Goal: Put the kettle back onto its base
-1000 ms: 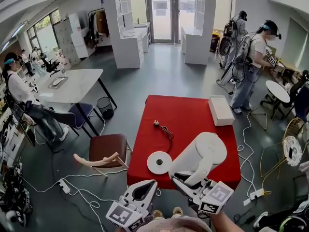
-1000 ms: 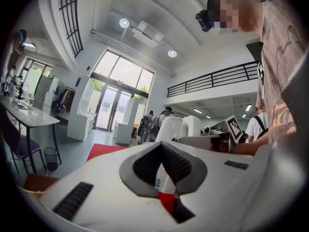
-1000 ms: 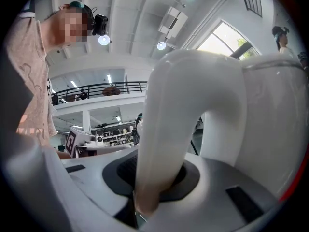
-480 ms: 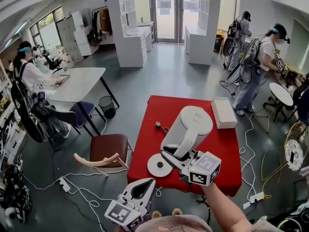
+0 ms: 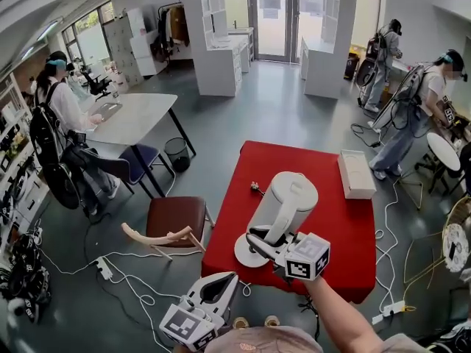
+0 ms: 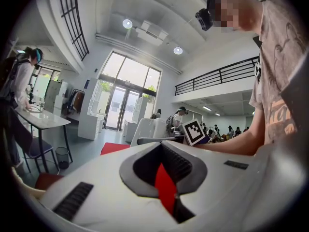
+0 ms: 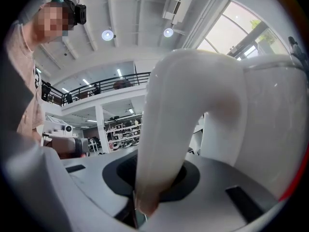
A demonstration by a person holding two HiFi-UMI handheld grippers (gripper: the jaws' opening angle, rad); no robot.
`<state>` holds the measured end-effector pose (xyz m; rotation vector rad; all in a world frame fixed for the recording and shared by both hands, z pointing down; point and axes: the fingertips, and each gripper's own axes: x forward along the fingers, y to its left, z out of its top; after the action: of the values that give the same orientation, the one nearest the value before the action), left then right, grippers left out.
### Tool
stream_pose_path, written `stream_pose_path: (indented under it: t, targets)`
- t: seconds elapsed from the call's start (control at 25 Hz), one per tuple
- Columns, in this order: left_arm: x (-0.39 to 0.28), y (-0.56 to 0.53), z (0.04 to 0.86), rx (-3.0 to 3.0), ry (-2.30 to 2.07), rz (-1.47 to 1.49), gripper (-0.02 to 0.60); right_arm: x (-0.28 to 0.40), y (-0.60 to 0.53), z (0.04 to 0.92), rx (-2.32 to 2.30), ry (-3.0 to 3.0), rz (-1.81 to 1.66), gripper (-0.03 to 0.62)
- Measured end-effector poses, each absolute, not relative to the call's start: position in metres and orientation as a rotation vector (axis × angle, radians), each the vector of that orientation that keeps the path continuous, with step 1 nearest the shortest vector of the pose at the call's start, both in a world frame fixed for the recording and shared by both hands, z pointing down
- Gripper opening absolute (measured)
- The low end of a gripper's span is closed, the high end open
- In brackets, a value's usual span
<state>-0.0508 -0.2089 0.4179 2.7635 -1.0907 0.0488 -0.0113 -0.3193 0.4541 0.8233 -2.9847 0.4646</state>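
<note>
A white kettle (image 5: 288,197) hangs tilted over the red table (image 5: 353,234), its bottom right above the round white base (image 5: 241,254), which it partly hides. I cannot tell whether they touch. My right gripper (image 5: 260,243) is shut on the kettle's handle (image 7: 164,129), which fills the jaws in the right gripper view, with the body (image 7: 270,110) behind. My left gripper (image 5: 219,287) stays low near the table's front edge, shut and empty. In the left gripper view it (image 6: 166,180) points at the kettle (image 6: 147,129).
The base's power cord and plug (image 5: 255,190) lie on the red cloth behind the kettle. A white box (image 5: 356,173) sits at the table's far right. A brown chair (image 5: 173,219) stands left of the table, cables (image 5: 118,271) trail on the floor, and people work around the room.
The right gripper has carried the kettle leftward and lower, from beside the base to right over it. The left gripper has hardly shifted.
</note>
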Motion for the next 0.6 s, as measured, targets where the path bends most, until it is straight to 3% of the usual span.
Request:
stream_pose_path:
  t: [0.6]
  targets:
    - [-0.077, -0.199, 0.423, 2.735, -1.152, 0.062, -0.002, -0.056, -0.323, 0.510, 0.695, -2.922, 0.550, 0.098]
